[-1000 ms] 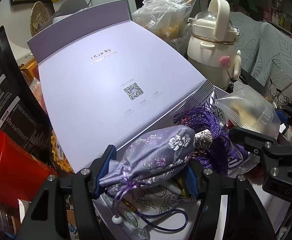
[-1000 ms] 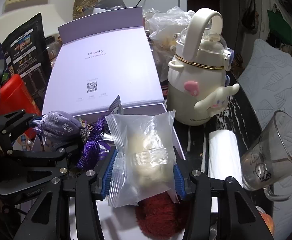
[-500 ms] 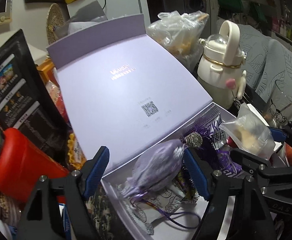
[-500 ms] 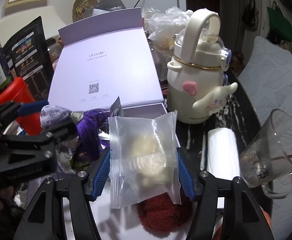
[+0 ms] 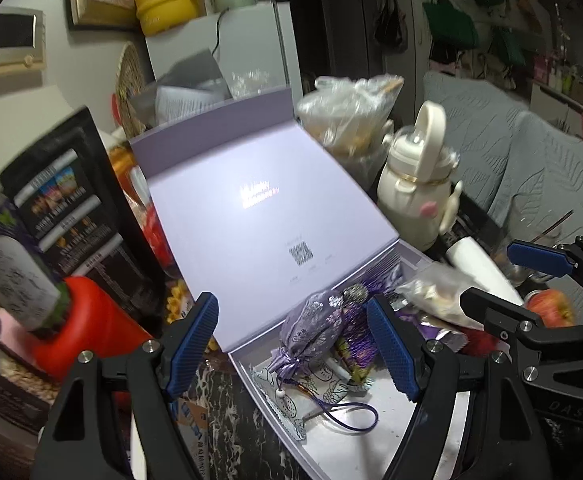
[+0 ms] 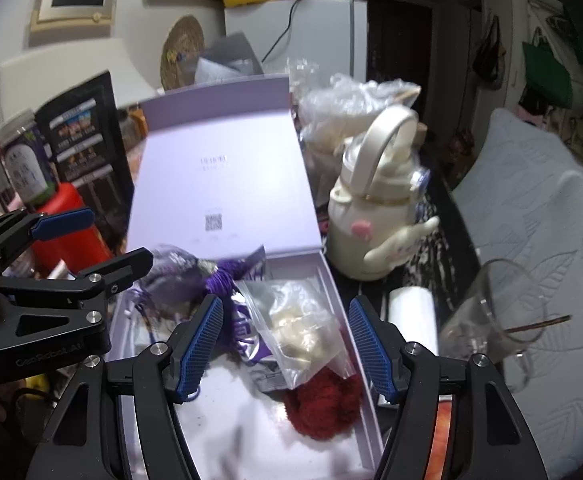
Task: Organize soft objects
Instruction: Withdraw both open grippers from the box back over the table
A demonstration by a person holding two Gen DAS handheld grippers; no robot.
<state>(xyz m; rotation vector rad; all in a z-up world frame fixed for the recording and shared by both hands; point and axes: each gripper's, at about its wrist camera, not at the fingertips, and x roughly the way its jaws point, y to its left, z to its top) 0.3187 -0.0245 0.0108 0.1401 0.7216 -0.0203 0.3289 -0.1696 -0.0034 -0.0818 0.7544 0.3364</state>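
Two handheld black grippers with ridged blue pads hover side by side over an open pale lilac gift box point(image 5: 375, 436) on a crowded dark marbled tabletop, its hinged lid point(image 5: 259, 216) standing up behind. The left gripper point(image 5: 293, 344) has its jaws spread and empty; below and between them, untouched, a lilac embroidered drawstring pouch point(image 5: 315, 326) with a purple tassel lies inside the box on a printed sheet. The right gripper point(image 6: 285, 346) is widening its jaws, and the clear zip bag of pale soft lumps point(image 6: 301, 330) lies loose between them in the box, neither pad pressing it. That bag rests partly on a fuzzy dark red ball point(image 6: 323, 404) and a purple foil packet point(image 6: 251, 338). Just right of the box stand a cream character water bottle point(image 6: 371, 232) with a loop handle, a white roll point(image 6: 413, 310) and a clear glass mug point(image 6: 495, 312).
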